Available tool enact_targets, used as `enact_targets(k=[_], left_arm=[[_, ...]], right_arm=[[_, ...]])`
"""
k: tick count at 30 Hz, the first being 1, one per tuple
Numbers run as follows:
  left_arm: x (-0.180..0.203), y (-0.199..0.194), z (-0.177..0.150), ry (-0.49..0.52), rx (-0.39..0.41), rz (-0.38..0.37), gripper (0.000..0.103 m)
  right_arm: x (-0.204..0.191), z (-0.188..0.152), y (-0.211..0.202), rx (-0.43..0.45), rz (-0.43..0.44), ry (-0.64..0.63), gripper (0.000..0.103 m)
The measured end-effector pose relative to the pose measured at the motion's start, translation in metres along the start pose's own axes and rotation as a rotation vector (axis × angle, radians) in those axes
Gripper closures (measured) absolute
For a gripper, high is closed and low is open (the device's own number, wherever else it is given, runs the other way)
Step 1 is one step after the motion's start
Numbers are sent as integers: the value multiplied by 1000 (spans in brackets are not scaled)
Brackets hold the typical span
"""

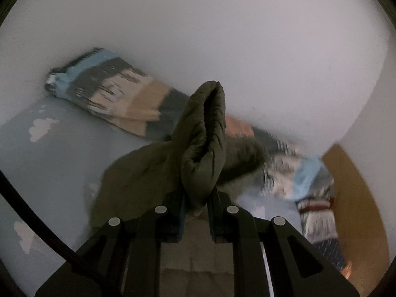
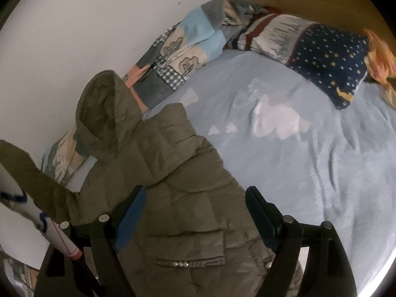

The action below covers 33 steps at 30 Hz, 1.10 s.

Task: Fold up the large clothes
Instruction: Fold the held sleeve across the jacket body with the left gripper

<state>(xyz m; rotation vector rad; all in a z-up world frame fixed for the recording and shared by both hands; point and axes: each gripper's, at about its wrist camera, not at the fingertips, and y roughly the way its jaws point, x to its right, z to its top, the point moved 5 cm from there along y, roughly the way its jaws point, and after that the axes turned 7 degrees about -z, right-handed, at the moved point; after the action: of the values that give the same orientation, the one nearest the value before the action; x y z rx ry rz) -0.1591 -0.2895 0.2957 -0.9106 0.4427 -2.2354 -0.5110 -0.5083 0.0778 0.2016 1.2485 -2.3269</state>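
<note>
Left wrist view: the left gripper (image 1: 196, 198), at the bottom centre of the frame, is clamped tight on a puffy fold of an olive-green quilted jacket (image 1: 203, 133); the pinched fold stands up through the centre of the frame, and the rest of the jacket trails down to the lower left onto a pale blue bedsheet (image 1: 61, 163) printed with white clouds; behind it a patchwork blanket (image 1: 118, 94) in grey, beige and light blue runs along a white wall (image 1: 222, 37) from the upper left to the lower right; a wooden headboard (image 1: 358, 198) shows at the right edge; this view is blurred.

Right wrist view: the right gripper (image 2: 195, 212), at the bottom of the frame, has its jaws spread wide with nothing pressed between them; the jacket (image 2: 178, 173) lies under and beyond it across the lower left and centre, its hood towards the upper left; the bedsheet (image 2: 309, 160) fills the right side; the patchwork blanket (image 2: 198, 34) is bunched along the top, next to a navy star-patterned pillow (image 2: 329, 57) at the upper right.
</note>
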Motion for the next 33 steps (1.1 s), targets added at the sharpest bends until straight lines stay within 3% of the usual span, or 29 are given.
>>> enact_targets(k=[10, 19, 21, 22, 23, 25, 29, 33], left_arm=[[70, 103, -117, 119, -193, -2, 89], [75, 174, -222, 174, -350, 58, 89], [75, 179, -236, 204, -371, 71, 85], [77, 183, -242, 214, -389, 70, 77], [78, 184, -246, 216, -406, 64, 61], [84, 184, -251, 207, -453, 26, 42], [95, 163, -241, 233, -433, -22, 41], [71, 146, -204, 210, -356, 36, 38]], right_arm=[[26, 14, -14, 12, 23, 58, 17], [30, 14, -15, -7, 40, 81, 17], [29, 14, -14, -9, 47, 81, 17], [28, 14, -14, -10, 48, 83, 17], [28, 14, -13, -13, 52, 83, 17], [28, 13, -11, -19, 55, 84, 17], [28, 12, -6, -39, 61, 98, 17], [32, 13, -8, -40, 65, 121, 17]])
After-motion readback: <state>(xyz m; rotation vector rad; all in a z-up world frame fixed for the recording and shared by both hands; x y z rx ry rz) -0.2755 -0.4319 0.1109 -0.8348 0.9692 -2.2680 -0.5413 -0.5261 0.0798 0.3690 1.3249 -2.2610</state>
